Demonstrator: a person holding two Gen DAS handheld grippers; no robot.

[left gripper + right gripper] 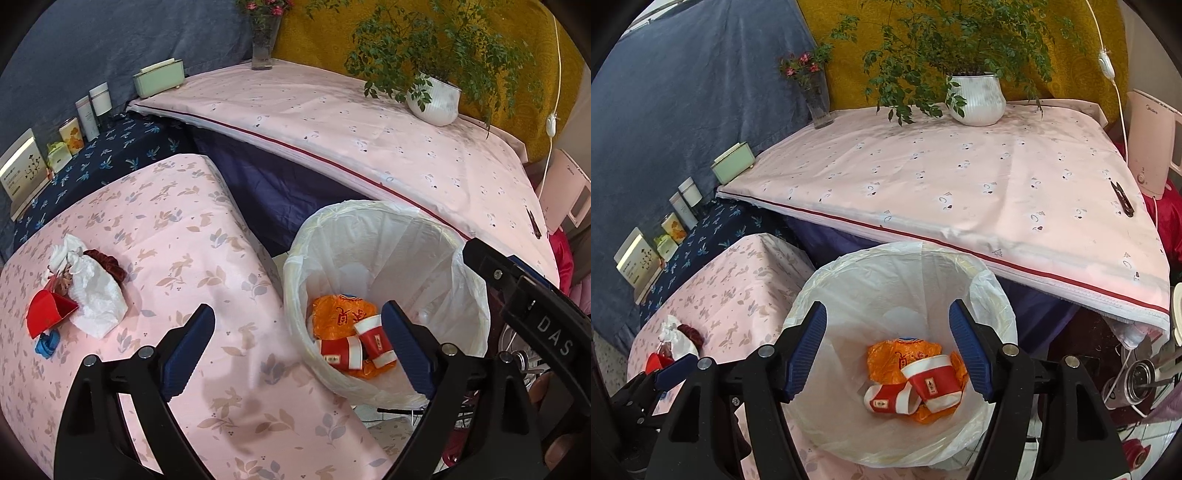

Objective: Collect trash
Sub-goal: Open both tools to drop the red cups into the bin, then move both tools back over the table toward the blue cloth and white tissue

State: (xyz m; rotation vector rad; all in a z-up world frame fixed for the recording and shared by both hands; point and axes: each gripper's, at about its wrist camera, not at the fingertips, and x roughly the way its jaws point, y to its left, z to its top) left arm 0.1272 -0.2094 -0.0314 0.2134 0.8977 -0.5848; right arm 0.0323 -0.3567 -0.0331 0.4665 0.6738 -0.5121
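Observation:
A bin with a white liner (369, 210) (905, 254) stands beside the low pink-clothed table (184, 236). In it lie an orange bag (332, 314) (886, 358) and two red-and-white paper cups (373, 336) (934, 380). My right gripper (890, 350) hangs open and empty over the bin's mouth. My left gripper (299, 350) is open and empty, straddling the table's edge and the bin's rim. On the table's far left lie a crumpled white tissue (92, 291) (677, 339), a squashed red cup (48, 310), a small blue scrap (46, 345) and a dark red scrunchie (107, 262).
Behind the bin is a larger pink-covered table (960, 177) with a white plant pot (979, 99), a glass vase of flowers (820, 103) and a black clip (1123, 203). A green box (159, 75), bottles and cartons line the left wall. A white appliance (1148, 144) stands at right.

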